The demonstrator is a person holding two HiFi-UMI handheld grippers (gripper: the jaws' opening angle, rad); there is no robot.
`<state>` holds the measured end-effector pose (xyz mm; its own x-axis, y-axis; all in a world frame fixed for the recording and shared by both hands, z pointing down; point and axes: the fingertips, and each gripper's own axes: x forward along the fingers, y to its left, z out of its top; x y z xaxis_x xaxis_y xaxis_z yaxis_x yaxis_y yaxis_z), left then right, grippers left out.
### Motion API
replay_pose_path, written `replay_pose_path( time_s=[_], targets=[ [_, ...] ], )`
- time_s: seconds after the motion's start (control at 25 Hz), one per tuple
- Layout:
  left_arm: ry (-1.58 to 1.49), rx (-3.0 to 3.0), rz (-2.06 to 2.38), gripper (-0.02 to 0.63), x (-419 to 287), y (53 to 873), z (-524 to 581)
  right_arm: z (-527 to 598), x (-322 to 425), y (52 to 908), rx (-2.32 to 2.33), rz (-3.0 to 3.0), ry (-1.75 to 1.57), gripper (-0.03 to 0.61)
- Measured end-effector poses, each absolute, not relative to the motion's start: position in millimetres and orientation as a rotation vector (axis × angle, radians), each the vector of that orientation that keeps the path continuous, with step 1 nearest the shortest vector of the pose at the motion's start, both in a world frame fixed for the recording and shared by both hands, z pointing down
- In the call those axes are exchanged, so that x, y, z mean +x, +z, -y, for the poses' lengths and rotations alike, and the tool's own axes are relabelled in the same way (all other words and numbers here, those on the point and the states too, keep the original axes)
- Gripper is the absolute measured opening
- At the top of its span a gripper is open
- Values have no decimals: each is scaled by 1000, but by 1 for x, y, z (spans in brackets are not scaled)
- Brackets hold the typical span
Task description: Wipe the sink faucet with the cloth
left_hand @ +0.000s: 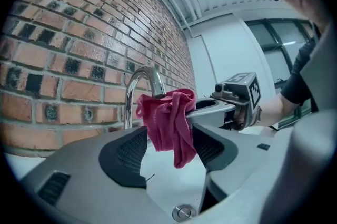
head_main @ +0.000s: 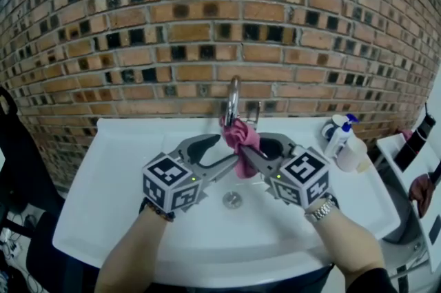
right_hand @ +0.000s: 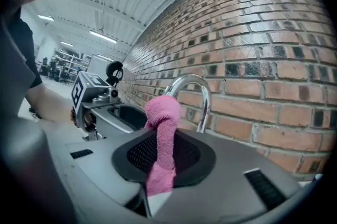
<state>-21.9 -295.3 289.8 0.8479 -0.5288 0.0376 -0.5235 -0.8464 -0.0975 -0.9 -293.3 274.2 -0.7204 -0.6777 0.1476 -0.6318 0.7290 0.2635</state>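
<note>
Head view: the crumpled pink cloth point(head_main: 240, 140) hangs against the curved chrome faucet point(head_main: 233, 95), at twelve o'clock from the white sink's point(head_main: 124, 167) drain. Left gripper view: the left gripper point(left_hand: 168, 152) gapes wide, and the cloth dangles unclamped between its pads. Right gripper view: the right gripper point(right_hand: 160, 157) is clamped on the cloth; I'd keep that pinch firm while rubbing round the spout, and I can read no writing anywhere.

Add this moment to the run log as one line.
right gripper: shut on cloth | left gripper: open around cloth | cloth: at faucet spout
</note>
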Motion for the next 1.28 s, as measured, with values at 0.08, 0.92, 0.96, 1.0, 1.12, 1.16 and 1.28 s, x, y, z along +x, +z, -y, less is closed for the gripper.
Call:
replay_pose_path(
  time_s=[0.08,0.92,0.96,1.0,1.12,1.16,1.28],
  targets=[
    [-97,-2956,-778,285,-19,290,290,285,-6,276,969,2728,-284,61],
    [-29,-3135,-269,242,-14,287,248,231,-15,266,490,2844,-355,62],
    [-30,-3133,-243,203,-12,286,245,231,-15,266,491,2843,-352,63],
    [-31,-3128,-231,165,-10,286,242,231,-14,266,496,2841,-350,63],
    [-47,-3109,-269,72,-7,287,243,234,-14,267,535,2819,-355,66],
    [-60,-3102,-298,67,-6,288,246,236,-13,268,561,2802,-363,66],
    [-125,-3065,-438,58,-8,291,258,244,-12,272,673,2718,-421,74]
  ],
)
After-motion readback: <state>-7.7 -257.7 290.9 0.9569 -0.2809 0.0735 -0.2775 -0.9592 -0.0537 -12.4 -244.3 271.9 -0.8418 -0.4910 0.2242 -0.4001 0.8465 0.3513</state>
